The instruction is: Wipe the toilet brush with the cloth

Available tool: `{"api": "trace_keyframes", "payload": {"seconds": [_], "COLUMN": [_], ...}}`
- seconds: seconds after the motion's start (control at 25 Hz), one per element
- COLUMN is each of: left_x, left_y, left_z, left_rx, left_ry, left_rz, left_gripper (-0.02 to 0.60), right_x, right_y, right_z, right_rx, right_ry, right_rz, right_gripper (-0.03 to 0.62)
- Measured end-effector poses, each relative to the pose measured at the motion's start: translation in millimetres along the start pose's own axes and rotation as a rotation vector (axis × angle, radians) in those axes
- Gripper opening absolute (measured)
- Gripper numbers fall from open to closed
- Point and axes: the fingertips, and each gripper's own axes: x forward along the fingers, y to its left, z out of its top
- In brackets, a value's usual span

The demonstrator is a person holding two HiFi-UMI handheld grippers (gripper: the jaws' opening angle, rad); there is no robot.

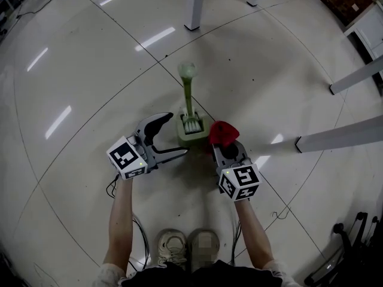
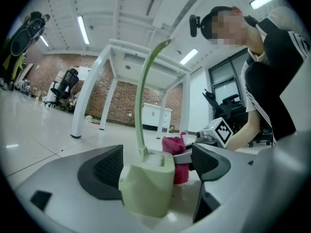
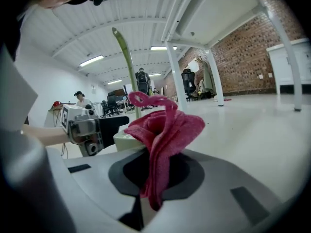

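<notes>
1. Location. A pale, glossy floor (image 1: pixel 84 70) is seen from above, with white table legs (image 1: pixel 194 5) at the far side. The person's shoes (image 1: pixel 173 247) are at the near edge.

2. Task item. The toilet brush (image 1: pixel 188 91) is found upright at the centre of the floor. Its head is seated in a pale green holder (image 1: pixel 198 138) and its thin green handle rises toward the far side. Holder and brush are of the same pale green colour.

3. Left gripper (image 1: pixel 178 134). It is held low, to the left of the holder. The jaws are set wide apart and nothing is clamped. In the left gripper view the holder is seen standing between the two black pads, closer to the left pad. Contact with either pad cannot be confirmed.

4. Right gripper (image 3: pixel 154 176). It is held just to the right of the holder. The jaws are drawn narrow and pinched on a red cloth (image 1: pixel 223 133). The cloth is bunched above the pads and stands up in folds. In the head view it is seen right beside the holder's right edge; contact cannot be confirmed.

5. The two grippers face each other across the holder.
</notes>
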Motion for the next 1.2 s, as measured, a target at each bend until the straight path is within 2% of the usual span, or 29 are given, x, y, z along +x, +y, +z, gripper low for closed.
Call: {"api": "trace_keyframes", "payload": {"seconds": [0.16,0.24,0.48,0.72,1.08,1.2], "left_x": [14,17,12,10,11,11], "left_y": [8,3,-3,-4,-4,-6], "left_z": [-9,-17,-23,-22,-23,-23], "left_rx": [-0.066,-0.064,-0.069,-0.058,-0.046,-0.054], "left_ry": [0.02,0.046,0.028,0.05,0.052,0.051], "left_rz": [-0.045,-0.056,-0.028,-0.035,-0.033,-0.034], "left_gripper": [0.42,0.42,0.42,0.421,0.421,0.421], "right_x": [-14,-10,-1,9,12,12], "right_y": [22,27,26,69,91,85], "right_z": [-17,-19,-16,-26,-37,-36], "right_rx": [0.095,0.073,0.022,0.003,0.023,0.037], "right_ry": [0.013,0.02,0.025,0.047,0.093,0.083], "right_rz": [0.033,0.051,0.045,0.151,0.307,0.269], "right_gripper": [0.032,0.032,0.032,0.031,0.032,0.032]}}
